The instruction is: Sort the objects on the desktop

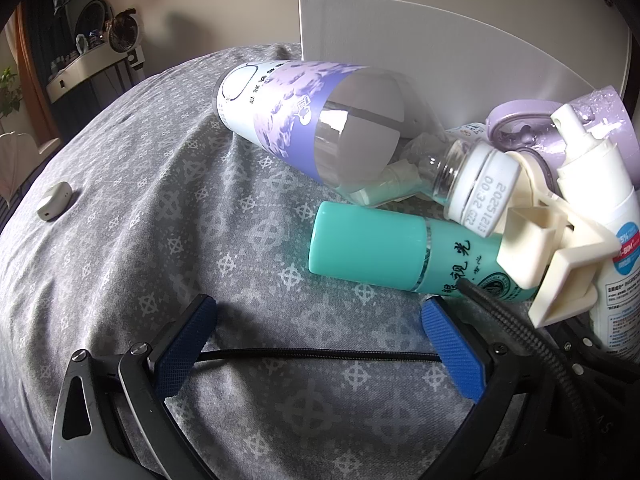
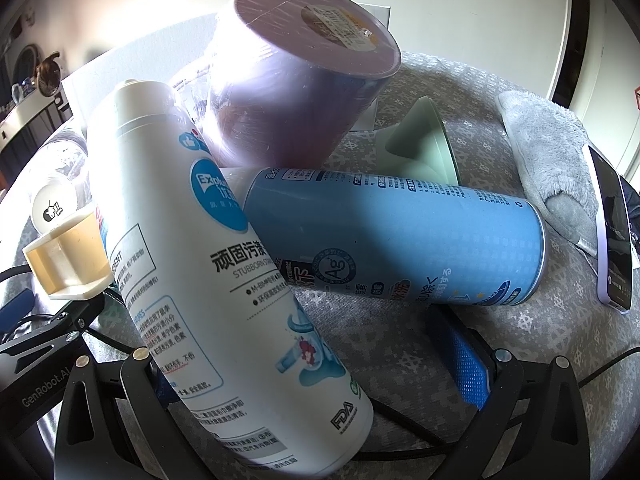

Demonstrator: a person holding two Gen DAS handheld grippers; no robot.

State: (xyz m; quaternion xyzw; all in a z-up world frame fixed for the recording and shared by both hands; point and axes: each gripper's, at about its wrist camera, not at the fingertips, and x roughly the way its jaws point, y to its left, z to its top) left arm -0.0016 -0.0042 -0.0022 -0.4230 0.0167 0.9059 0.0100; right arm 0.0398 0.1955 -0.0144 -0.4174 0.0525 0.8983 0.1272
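My left gripper point(image 1: 318, 330) is open and empty, low over the grey patterned cloth point(image 1: 140, 240). A teal bottle point(image 1: 396, 252) lies just beyond its right finger. A clear bottle with a purple label point(image 1: 304, 120) lies behind it, and a small clear bottle with a white cap point(image 1: 476, 184) leans on a cream plastic holder point(image 1: 560, 264). My right gripper point(image 2: 316, 364) is open, with a white stain-remover spray bottle point(image 2: 224, 264) lying between its fingers. A blue spray can point(image 2: 400, 240) and a purple mug point(image 2: 300, 80) lie behind that bottle.
A white board point(image 1: 440, 52) stands behind the pile. A small white case point(image 1: 54, 200) lies on the cloth at far left. A pale green funnel-shaped item point(image 2: 424, 144), a grey fluffy cloth point(image 2: 548, 152) and a phone point(image 2: 612, 232) lie at the right.
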